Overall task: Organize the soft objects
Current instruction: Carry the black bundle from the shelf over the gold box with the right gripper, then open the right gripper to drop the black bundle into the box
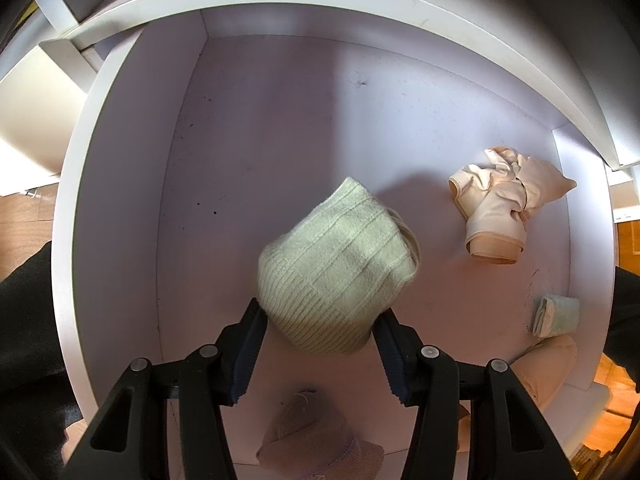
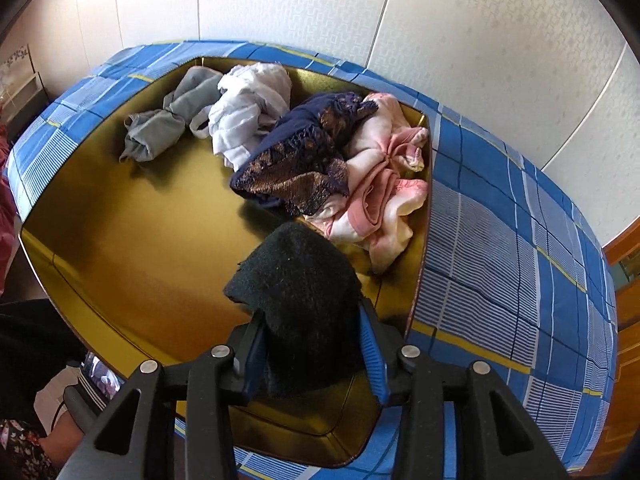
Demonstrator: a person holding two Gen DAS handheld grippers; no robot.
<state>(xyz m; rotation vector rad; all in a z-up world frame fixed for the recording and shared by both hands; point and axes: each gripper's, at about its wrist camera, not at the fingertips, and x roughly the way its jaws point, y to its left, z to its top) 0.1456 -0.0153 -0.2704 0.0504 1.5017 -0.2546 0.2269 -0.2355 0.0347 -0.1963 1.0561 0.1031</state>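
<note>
In the left wrist view my left gripper (image 1: 318, 320) is shut on a folded pale green knit sock bundle (image 1: 336, 264), held over the floor of a white drawer (image 1: 248, 152). A peach cloth bundle (image 1: 508, 204) lies in the drawer at the right. In the right wrist view my right gripper (image 2: 312, 332) is shut on a black fuzzy sock bundle (image 2: 300, 300), held over a gold box (image 2: 132, 240). The box holds a grey garment (image 2: 168, 120), a white one (image 2: 248, 108), a navy lace one (image 2: 304, 156) and a pink and white one (image 2: 380, 192).
A small light blue roll (image 1: 556, 316) lies at the drawer's right side and a mauve knit piece (image 1: 316, 444) lies under the left gripper. The gold box sits on a blue checked bedspread (image 2: 500, 248) beside a white wall (image 2: 460, 32).
</note>
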